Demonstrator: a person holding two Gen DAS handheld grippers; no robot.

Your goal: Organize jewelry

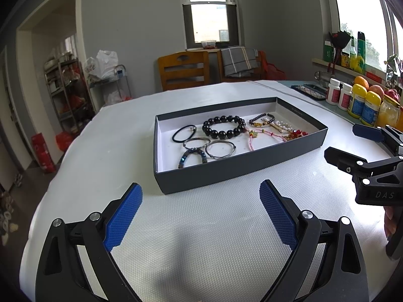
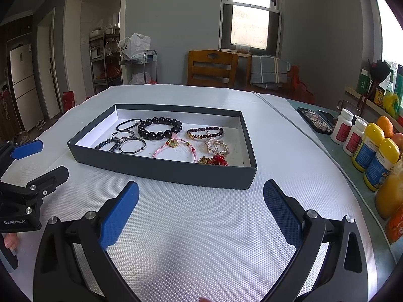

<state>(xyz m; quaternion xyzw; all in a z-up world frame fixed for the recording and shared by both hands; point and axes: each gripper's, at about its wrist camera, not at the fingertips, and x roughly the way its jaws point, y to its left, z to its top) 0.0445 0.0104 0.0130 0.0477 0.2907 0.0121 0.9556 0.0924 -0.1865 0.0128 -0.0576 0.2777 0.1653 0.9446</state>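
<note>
1. Left wrist view: the left gripper (image 1: 201, 211) hangs over the white textured table mat (image 1: 100, 151), blue pads spread wide, nothing between them.
2. Dead centre of the frame sits the dark grey tray (image 1: 226, 173) with a white floor, and all the jewelry lies inside it.
3. In the tray's middle is the black bead bracelet (image 1: 223, 125); to its left is a black hair tie (image 1: 183, 133).
4. Below those lie two silver bangles (image 1: 219, 149) side by side, and a blue beaded bracelet (image 1: 192, 158) curves nearest the tray's front wall.
5. Right half of the tray: a dark bracelet with gold beads (image 1: 262, 120), a pearl hair clip (image 1: 283, 126), a pink cord bracelet (image 1: 254, 138) and a red bead piece (image 1: 298, 134), crowded together.
6. Far right edge, the right gripper (image 1: 346, 142) pokes in from the side, jaws parted and empty.
7. Right wrist view: the right gripper (image 2: 201, 211) is also wide open above the mat, gripping nothing, with the tray (image 2: 161, 170) just ahead in mid-frame.
8. At lower left, the left gripper (image 2: 44, 159) shows up, open, clear of the tray.
9. Along the right edge stand white bottles (image 2: 342, 129) and yellow-capped bottles (image 2: 367, 148), well apart from the tray.
</note>
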